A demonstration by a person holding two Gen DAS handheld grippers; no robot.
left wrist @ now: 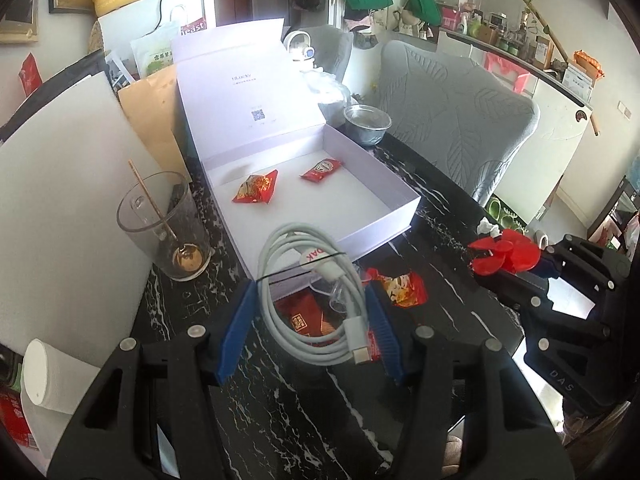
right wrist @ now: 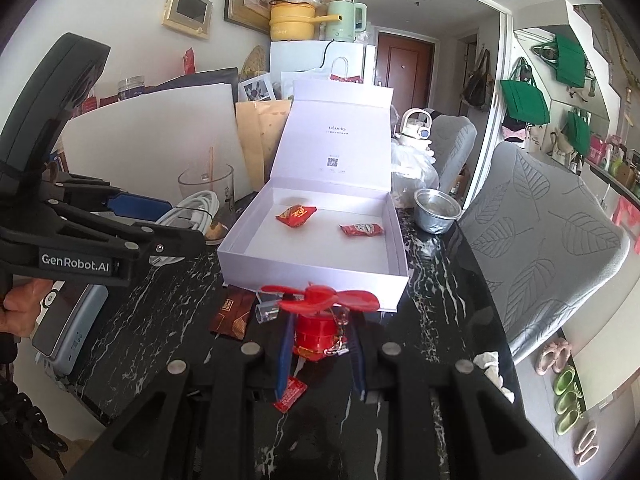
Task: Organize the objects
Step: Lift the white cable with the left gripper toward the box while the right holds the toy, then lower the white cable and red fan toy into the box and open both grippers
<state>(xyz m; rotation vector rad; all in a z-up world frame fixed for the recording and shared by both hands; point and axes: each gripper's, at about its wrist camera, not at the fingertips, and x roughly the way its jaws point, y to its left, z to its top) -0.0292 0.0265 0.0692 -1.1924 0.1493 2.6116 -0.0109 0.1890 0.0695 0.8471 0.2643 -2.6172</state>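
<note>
Left gripper (left wrist: pixel 310 308) fingers grasp the coiled white charging cable (left wrist: pixel 316 280), right gripper (right wrist: pixel 320 340) fingers clench the red mini fan (right wrist: pixel 316 320), both held clear of the counter (left wrist: pixel 440 216), presumably for dropping into the open white box (right wrist: pixel 316 276) just ahead.

Readable text: "GenRobot.AI" in white on the black side of the left gripper (right wrist: pixel 188 216), seen from the right wrist view. "DAS" in pale letters on the black body of the right gripper (left wrist: pixel 486 258), seen from the left wrist view. "uLucky" printed small on the inside of the raised lid of the white box (right wrist: pixel 338 128), with a QR code below it and a line of smaller print too fine to read. Partial letters "DAK" in red on the plug of the white cable (left wrist: pixel 316 256). "east" on a red-and-white bag (left wrist: pixel 194 26) behind the box, the rest hidden.
</note>
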